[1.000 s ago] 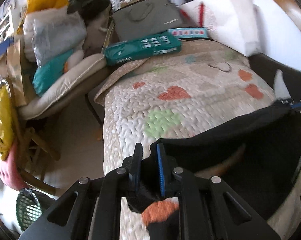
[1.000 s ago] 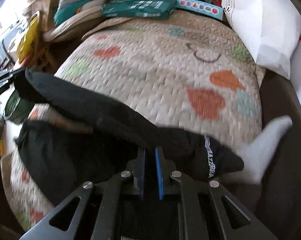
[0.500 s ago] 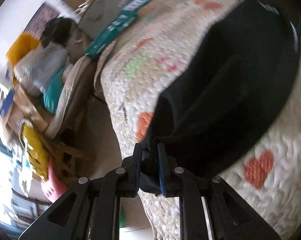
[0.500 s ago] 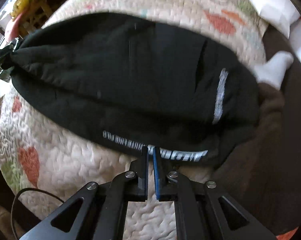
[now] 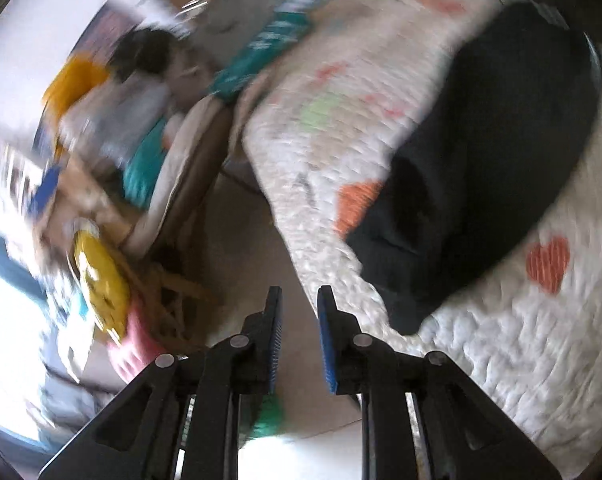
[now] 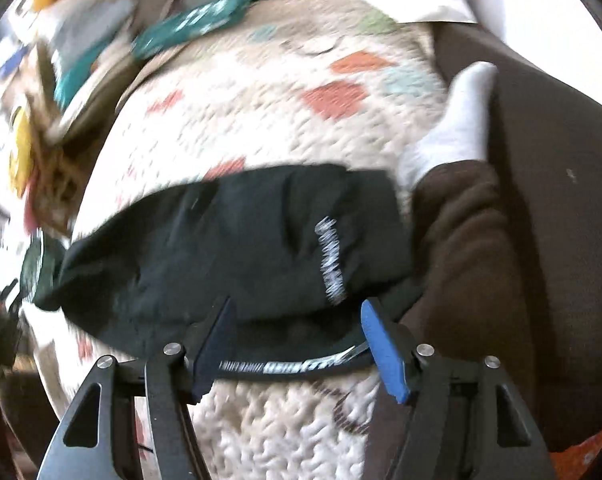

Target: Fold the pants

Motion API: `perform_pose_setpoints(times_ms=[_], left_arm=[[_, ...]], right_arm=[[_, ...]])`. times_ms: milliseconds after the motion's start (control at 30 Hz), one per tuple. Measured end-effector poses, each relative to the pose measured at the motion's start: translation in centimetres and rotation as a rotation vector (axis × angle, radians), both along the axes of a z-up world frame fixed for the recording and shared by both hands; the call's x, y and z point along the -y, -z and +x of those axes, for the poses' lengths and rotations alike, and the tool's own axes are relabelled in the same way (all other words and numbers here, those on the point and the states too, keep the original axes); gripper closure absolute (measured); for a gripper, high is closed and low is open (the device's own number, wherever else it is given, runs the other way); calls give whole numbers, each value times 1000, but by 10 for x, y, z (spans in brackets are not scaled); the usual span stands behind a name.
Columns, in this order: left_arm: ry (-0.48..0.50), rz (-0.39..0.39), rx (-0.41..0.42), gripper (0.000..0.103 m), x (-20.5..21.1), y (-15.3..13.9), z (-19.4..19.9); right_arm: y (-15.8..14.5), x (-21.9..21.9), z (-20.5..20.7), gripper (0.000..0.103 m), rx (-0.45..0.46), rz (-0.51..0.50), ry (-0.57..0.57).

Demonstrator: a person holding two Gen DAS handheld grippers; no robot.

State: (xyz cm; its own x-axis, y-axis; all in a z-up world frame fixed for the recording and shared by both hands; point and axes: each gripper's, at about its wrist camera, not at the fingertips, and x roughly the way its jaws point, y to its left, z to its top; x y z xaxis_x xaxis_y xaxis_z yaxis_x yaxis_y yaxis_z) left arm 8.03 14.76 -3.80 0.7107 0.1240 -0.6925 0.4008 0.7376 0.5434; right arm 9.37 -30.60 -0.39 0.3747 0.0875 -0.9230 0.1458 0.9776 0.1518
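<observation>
The black pants [image 6: 241,240] lie folded in a band across the heart-patterned quilt [image 6: 261,120], white lettering along their near edge. My right gripper [image 6: 296,304] hovers over that near edge with its jaws opening wide. The cloth lies under and between the fingers, and the pads do not press on it. In the left wrist view the pants [image 5: 481,184] rest on the quilt [image 5: 521,340] to the upper right. My left gripper [image 5: 297,292] hangs over the floor past the bed's edge, nearly shut with only a narrow gap and nothing in it.
A white sock [image 6: 457,120] and a brown blanket [image 6: 461,240] lie just right of the pants. A teal box [image 5: 269,52] sits at the far end of the bed. A cluttered chair [image 5: 121,140] and a yellow item [image 5: 101,280] stand beside the bed, across a strip of floor [image 5: 241,240].
Both grippers let go of the pants, which now lie folded on the quilt. The right jaws went from shut to wide apart. The left gripper drew away over the bed's edge.
</observation>
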Motion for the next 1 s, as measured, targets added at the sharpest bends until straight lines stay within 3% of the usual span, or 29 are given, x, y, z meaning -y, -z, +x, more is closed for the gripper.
perform_pose_setpoints(times_ms=[100,200,367,467,533,633,667,733,800,900,1000], left_arm=[[-87,-248,17,84,-17,-34,13],[-103,-404,19,81,-11,-48,25],[-84,-661,-103,78,26,-34,37],[-83,-776,-209,78,37,-13,40],[-94,-800,-256,78,39,0,41],[-123,-792,-263,78,35,10,40],[-130,-799,-266,78,32,10,39],[-147,-803,-259,76,27,10,41],[-159,-805,-249,73,24,9,42],[-177,-812,-245,71,20,6,44],[-180,-809,-234,71,21,1,47]], right_arm=[[0,14,12,33,-15,-19,49],[16,24,25,33,-55,-1,107],[38,26,17,35,-67,155,207],[50,16,18,37,-81,156,233],[53,11,26,37,-80,106,261],[64,10,37,38,-104,95,308],[72,11,40,42,-122,106,331],[77,12,38,70,-126,95,365],[72,15,32,81,-93,92,380],[53,13,14,91,-53,85,364],[34,7,-3,93,-43,52,337]])
